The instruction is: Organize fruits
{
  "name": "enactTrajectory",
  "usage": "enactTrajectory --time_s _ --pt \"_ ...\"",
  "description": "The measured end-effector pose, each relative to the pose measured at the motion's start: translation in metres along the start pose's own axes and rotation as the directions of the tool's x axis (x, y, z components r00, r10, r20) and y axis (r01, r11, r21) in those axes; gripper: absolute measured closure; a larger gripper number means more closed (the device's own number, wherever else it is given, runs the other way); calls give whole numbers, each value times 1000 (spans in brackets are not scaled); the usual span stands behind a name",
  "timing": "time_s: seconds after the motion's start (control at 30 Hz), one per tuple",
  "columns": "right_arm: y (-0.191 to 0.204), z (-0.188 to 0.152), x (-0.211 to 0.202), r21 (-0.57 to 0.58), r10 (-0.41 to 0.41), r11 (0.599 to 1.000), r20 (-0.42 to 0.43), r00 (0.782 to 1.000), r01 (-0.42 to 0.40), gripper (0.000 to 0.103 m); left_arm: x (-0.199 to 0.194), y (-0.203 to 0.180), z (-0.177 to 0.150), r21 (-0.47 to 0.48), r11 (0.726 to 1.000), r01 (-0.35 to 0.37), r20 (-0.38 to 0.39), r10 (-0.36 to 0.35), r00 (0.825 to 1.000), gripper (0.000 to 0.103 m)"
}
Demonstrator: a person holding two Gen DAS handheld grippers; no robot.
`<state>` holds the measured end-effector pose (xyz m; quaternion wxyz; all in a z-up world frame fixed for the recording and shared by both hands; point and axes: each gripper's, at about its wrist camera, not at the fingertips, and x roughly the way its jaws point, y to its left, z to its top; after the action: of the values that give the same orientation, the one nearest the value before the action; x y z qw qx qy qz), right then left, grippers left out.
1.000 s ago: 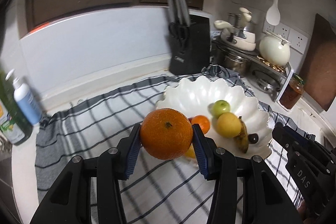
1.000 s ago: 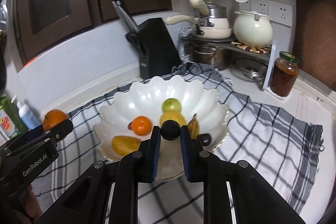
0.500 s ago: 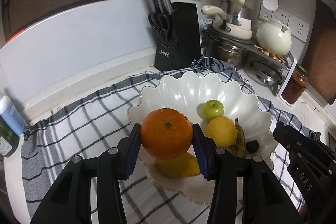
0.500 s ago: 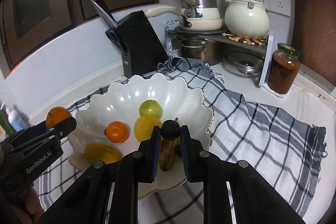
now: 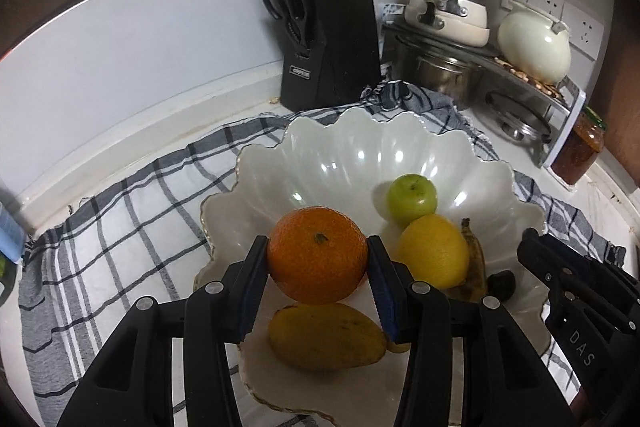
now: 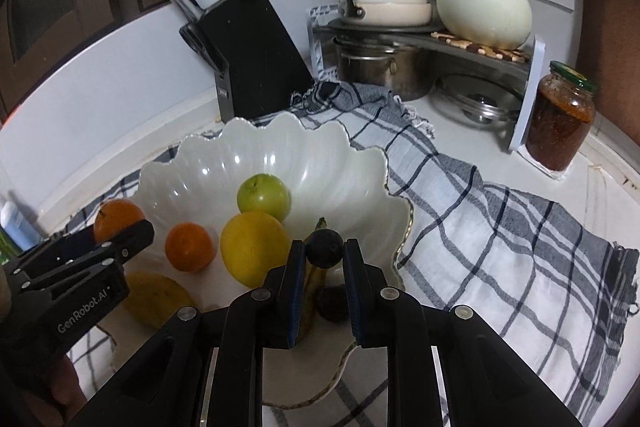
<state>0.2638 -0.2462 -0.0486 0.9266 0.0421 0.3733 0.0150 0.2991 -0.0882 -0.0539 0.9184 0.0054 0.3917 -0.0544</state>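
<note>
Left tongs (image 5: 317, 259) clamped the orange (image 5: 317, 254), right tongs (image 6: 323, 254) pinched a dark fruit (image 6: 325, 249), both poised over the bowl (image 5: 352, 143) for dropping in.

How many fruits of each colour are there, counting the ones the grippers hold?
Orange: 2, big orange, small one
Yellow: 2, lemon, mango
Green: 1
Dark: 2, held, in bowl
Banana: 1
Total: 8

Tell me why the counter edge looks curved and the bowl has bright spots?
Both wrist views use fisheye lenses, bending straight edges and darkening the corners; in the left wrist view the white bowl shows small glare spots, as in the right wrist view.
</note>
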Motion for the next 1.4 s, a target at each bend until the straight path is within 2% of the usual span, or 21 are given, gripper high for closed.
enactTrajectory --time_s 0.03,0.1,0.13,0.33,0.4,0.5,0.6,0.77,0.87,1.4 --pt "0 -1 1 -1 -11 1000 0 1000 11 82 1 0 0 1 1000 -8 -2 8 1000 53" --pt "1 -2 1 -4 -17 1000 1 1000 17 82 -1 2 -1 1 1000 -21 7 21 1000 34" --pt "1 -2 1 -5 -18 1000 1 1000 18 81 -3 2 -1 0 1000 -25 16 25 1000 32" --pt "0 -2 -9 10 -44 999 21 999 44 52 -12 5 -2 7 999 -44 25 44 999 30" --pt "0 -2 -15 18 -56 998 33 998 55 37 -18 6 -4 5 999 -52 30 51 998 24" --pt "0 -1 -27 29 -75 997 54 996 74 26 -29 8 -5 -5 998 -60 44 60 997 15" --pt "2 0 -38 28 -81 996 67 994 80 23 -44 11 -6 -14 997 -70 61 71 996 8" --pt "8 -2 -61 15 -81 997 89 993 80 22 -70 15 -10 -27 997 -72 80 74 994 5" --pt "11 -5 -78 14 -86 996 107 990 85 19 -87 17 -16 -32 997 -72 91 74 993 5" --pt "30 -34 -152 -16 -77 997 173 982 81 19 -167 30 -53 -57 996 -72 144 80 986 5"
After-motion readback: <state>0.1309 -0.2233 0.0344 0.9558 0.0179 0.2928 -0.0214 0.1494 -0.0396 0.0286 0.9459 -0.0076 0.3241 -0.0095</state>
